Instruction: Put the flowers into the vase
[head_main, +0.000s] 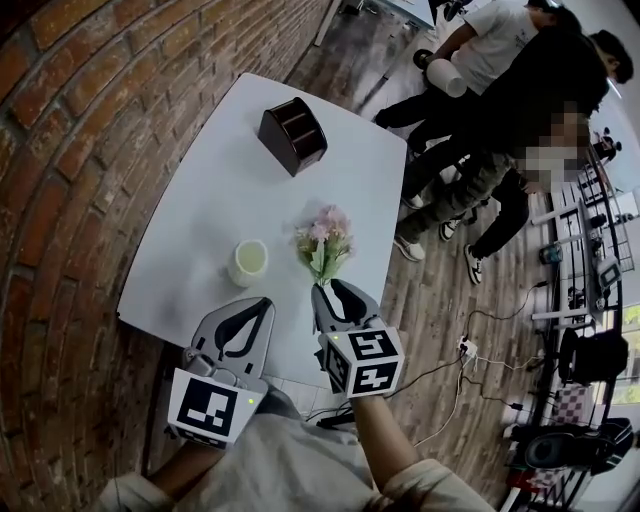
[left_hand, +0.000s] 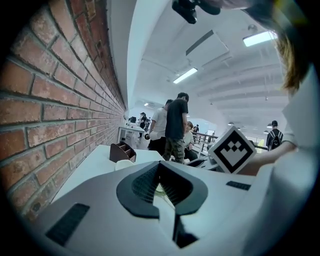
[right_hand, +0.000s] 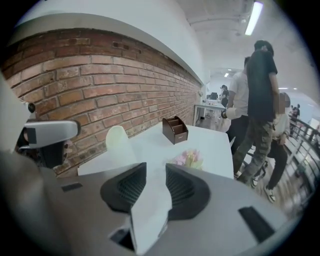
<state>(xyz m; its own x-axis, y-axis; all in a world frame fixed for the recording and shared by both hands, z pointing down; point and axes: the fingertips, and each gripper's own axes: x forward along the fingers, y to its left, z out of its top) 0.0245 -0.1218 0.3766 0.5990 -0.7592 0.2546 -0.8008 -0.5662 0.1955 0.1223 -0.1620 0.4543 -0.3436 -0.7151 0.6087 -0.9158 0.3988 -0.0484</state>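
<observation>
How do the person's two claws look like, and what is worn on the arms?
The left claw and the right claw have pale grey bodies with curved black ribbed pads. Each carries a white cube with black square markers. The sleeves are light-coloured.

Pink flowers (head_main: 327, 236), pale cream vase (head_main: 248, 262), dark brown organiser (head_main: 292, 135), white table (head_main: 190, 200), red brick wall (head_main: 60, 150).
</observation>
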